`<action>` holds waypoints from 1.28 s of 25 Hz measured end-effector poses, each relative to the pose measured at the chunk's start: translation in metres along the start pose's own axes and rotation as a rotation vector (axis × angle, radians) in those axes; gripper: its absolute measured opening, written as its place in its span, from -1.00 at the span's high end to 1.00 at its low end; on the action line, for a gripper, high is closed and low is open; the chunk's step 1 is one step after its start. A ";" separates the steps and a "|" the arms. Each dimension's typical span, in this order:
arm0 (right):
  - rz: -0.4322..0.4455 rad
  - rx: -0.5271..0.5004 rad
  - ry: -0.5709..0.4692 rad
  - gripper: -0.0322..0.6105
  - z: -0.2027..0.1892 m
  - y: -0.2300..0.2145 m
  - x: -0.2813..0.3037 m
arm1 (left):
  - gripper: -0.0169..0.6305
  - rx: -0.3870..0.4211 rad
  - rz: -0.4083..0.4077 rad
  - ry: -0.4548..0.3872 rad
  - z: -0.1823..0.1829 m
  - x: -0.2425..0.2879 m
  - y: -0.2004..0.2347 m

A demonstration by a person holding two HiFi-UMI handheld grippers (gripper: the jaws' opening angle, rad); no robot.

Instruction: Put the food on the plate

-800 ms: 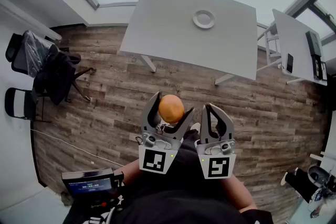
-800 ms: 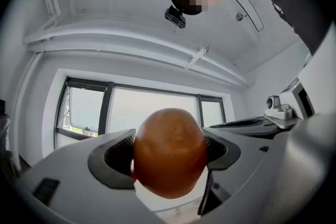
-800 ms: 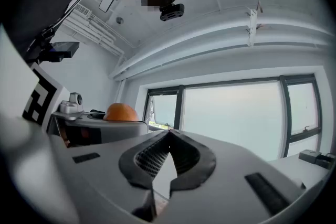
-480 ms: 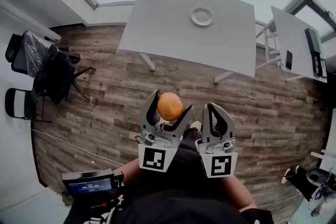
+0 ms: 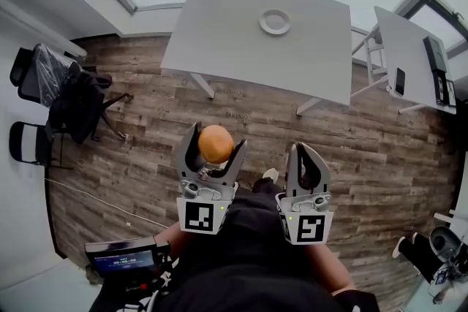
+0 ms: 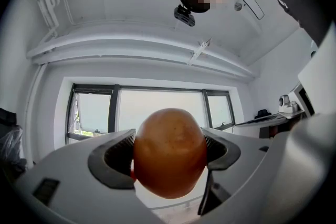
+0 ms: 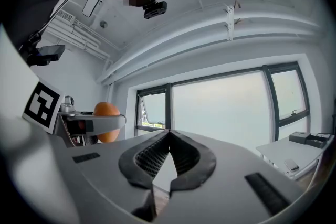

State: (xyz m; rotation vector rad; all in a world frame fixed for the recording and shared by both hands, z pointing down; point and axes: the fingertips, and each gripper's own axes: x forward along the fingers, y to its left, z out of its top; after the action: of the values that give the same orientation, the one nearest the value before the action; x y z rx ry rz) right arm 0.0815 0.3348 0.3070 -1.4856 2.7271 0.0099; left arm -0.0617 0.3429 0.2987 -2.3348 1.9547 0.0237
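Observation:
A round orange piece of food (image 5: 216, 143) sits between the jaws of my left gripper (image 5: 213, 147), which is shut on it and held level above the wooden floor. In the left gripper view the food (image 6: 169, 152) fills the gap, with both pads pressed on its sides. My right gripper (image 5: 306, 154) hangs beside it, shut and empty; its tips meet in the right gripper view (image 7: 168, 140), where the food (image 7: 106, 122) shows at the left. A white plate (image 5: 274, 22) lies on the far white table (image 5: 219, 40), well away from both grippers.
A second white table (image 5: 409, 58) with dark devices stands at the right. Black chairs (image 5: 62, 95) with clothes on them are at the left wall. A hand-held screen (image 5: 121, 258) shows at the lower left. Wooden floor lies between me and the plate's table.
My left gripper has shifted left and a little nearer to me with the food still in it. The right gripper has barely moved.

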 end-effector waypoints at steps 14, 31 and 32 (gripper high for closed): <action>0.069 0.011 0.001 0.88 -0.012 -0.060 -0.037 | -0.13 0.023 0.084 0.038 -0.009 0.000 -0.055; 0.039 0.058 -0.001 0.88 -0.021 -0.111 -0.030 | -0.13 0.014 0.040 0.032 -0.020 0.052 -0.085; 0.036 0.058 -0.005 0.88 -0.019 -0.113 -0.030 | -0.13 0.012 0.035 0.028 -0.019 0.054 -0.087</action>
State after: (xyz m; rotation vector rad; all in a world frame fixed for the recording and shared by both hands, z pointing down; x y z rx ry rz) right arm 0.1919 0.2985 0.3281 -1.4202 2.7247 -0.0638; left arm 0.0322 0.3033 0.3187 -2.3058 2.0035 -0.0185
